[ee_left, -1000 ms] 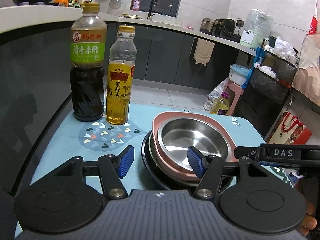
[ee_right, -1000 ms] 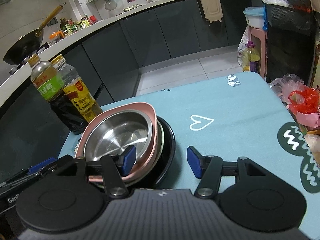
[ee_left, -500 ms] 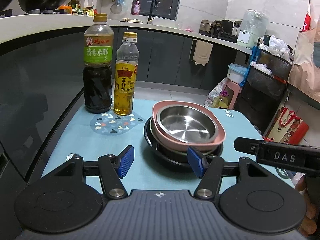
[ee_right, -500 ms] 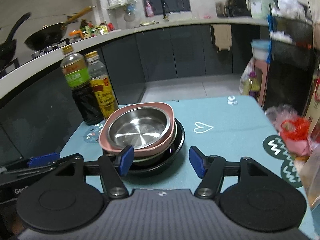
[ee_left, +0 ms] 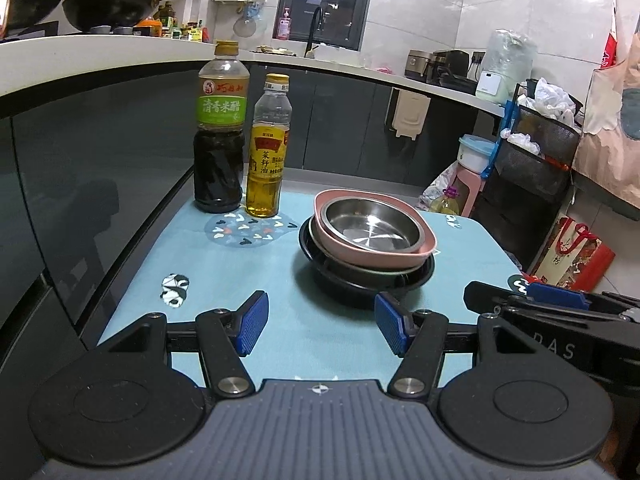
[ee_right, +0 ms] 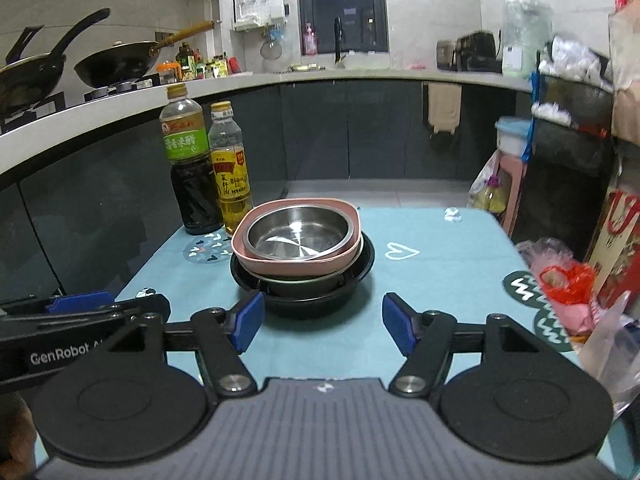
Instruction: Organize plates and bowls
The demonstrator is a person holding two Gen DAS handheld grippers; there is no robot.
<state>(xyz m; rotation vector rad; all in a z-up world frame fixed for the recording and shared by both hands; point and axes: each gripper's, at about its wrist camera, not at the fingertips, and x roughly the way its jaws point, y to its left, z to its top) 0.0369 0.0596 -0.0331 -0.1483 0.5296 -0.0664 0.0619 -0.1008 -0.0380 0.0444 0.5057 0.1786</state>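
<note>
One stack of dishes stands on the blue table mat (ee_left: 248,272) (ee_right: 432,280). A steel bowl (ee_left: 374,224) (ee_right: 298,230) nests in a pink square bowl (ee_left: 348,246) (ee_right: 292,266), which rests on a greenish dish and a black plate (ee_left: 352,290) (ee_right: 316,300). My left gripper (ee_left: 320,326) hangs open over the near mat, short of the stack, with nothing between its blue pads. My right gripper (ee_right: 322,324) is open too, empty, just in front of the black plate. Each gripper shows at the edge of the other's view.
A dark vinegar bottle (ee_left: 220,140) (ee_right: 190,168) and a yellow oil bottle (ee_left: 268,152) (ee_right: 232,172) stand at the mat's far left. Plastic bags (ee_right: 568,280) lie at the right edge. Dark cabinets and a counter with woks run behind.
Both grippers have pulled back from the stack, which now sits farther off and clear of the pads. The right view has rolled level. Nothing was taken hold of.
</note>
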